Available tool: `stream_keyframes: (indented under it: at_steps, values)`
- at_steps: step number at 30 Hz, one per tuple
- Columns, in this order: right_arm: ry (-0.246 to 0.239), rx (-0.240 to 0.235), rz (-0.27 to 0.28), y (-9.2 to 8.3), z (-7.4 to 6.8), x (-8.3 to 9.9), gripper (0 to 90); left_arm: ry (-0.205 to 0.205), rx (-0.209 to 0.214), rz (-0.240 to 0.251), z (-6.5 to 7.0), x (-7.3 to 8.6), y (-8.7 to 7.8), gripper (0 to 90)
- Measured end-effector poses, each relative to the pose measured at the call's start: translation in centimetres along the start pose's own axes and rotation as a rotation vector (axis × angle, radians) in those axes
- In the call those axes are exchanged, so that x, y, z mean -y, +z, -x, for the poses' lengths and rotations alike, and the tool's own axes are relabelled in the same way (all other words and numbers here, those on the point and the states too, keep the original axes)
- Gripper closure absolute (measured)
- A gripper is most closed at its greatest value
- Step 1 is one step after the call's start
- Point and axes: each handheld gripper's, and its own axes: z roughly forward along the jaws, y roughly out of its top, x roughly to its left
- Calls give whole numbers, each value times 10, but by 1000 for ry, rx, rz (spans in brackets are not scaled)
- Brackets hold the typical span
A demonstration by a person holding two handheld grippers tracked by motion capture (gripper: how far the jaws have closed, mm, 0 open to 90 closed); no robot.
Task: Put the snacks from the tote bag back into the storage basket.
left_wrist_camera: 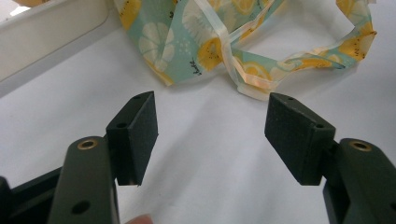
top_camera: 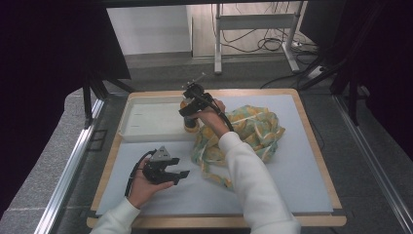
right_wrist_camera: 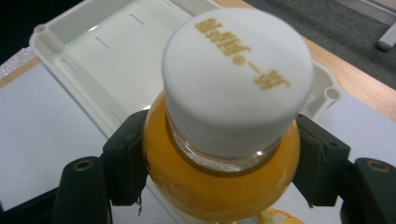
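Note:
My right gripper (top_camera: 191, 117) is shut on a bottle of orange juice (right_wrist_camera: 219, 177) with a white cap (right_wrist_camera: 238, 79), its pads pressing the bottle's shoulders from both sides. In the high view the bottle (top_camera: 190, 125) hangs over the right end of the white tray (top_camera: 146, 134). A crumpled cloth bag (top_camera: 248, 129) with a lemon print on pale blue lies right of the tray, its straps trailing forward. My left gripper (top_camera: 179, 176) rests low over the mat at the front left, open and holding nothing. Its jaws point at the bag's straps (left_wrist_camera: 261, 70).
A pale grey mat (top_camera: 292, 170) covers the wooden table (top_camera: 321, 161). The tray's corner (left_wrist_camera: 42, 37) lies at the upper left of the left gripper view. A metal table frame and cables (top_camera: 258, 34) stand on the floor beyond the table.

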Motion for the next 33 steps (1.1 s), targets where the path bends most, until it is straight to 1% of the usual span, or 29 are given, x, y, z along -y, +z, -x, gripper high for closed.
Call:
stream_keyframes:
  at_steps: [7,9,12,14,17,19,24,27,33]
  values:
    - [2,3,-32,12,2,7,296,-5,1,2,-1,0,-1,351]
    - [4,1,-27,11,2,8,296,-6,1,3,-1,0,-1,351]
    - [-12,2,-39,11,2,9,293,-5,1,0,-1,0,-1,351]
    - [-7,-9,-50,10,2,9,286,-4,-2,1,-1,0,-1,351]
    - [14,-40,-50,7,3,9,215,-9,-8,11,-1,0,-2,352]
    - [16,-50,-45,5,3,10,187,-9,-12,10,-2,0,-3,352]
    - [21,-45,-17,-3,3,13,172,-10,-14,6,-2,1,-2,352]
    - [21,-48,16,-11,4,13,171,-11,-14,4,-2,1,-2,351]
    - [9,-44,52,-30,2,14,171,-7,-18,5,-2,1,-2,351]
